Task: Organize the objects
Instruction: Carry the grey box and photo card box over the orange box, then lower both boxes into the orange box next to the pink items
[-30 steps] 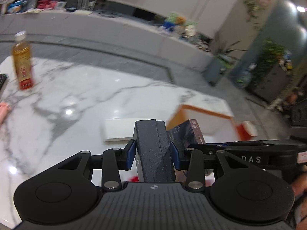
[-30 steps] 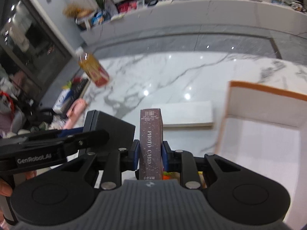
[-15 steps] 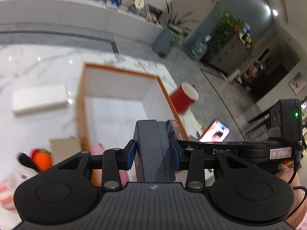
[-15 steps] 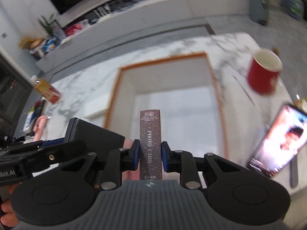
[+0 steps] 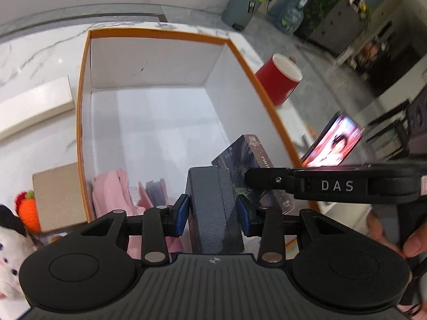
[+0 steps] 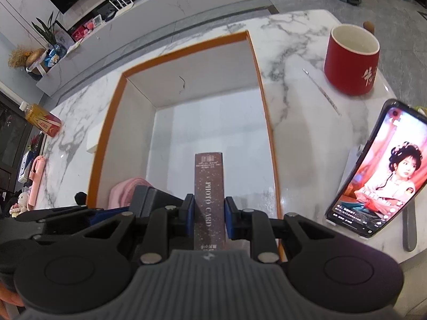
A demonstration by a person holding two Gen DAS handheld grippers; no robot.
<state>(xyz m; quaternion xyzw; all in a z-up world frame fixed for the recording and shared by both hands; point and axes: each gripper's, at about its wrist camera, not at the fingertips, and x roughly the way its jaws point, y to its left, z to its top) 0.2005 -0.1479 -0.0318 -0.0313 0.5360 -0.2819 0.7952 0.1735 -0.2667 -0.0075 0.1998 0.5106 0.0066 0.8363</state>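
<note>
My left gripper [image 5: 213,210] is shut on a dark grey box [image 5: 216,208] and holds it over the near end of the orange-rimmed white box [image 5: 160,33]. My right gripper [image 6: 208,217] is shut on a brown "PHOTO CARD" box [image 6: 208,186], also over the near end of the white box [image 6: 186,45]. The photo card box [image 5: 250,154] shows right of the grey box in the left wrist view. The grey box [image 6: 152,200] shows at left in the right wrist view. A pink cloth [image 5: 112,186] lies in the box's near left corner.
A red cup [image 6: 351,58] and a lit phone [image 6: 373,170] stand right of the box. A flat white box [image 5: 34,104] and a tan card [image 5: 56,194] lie left of it. A plush toy [image 5: 13,237] sits near left. A tea bottle [image 6: 40,118] stands far left.
Both grippers swung right from the open tabletop to above the orange-rimmed box and came closer to it, each still holding its box.
</note>
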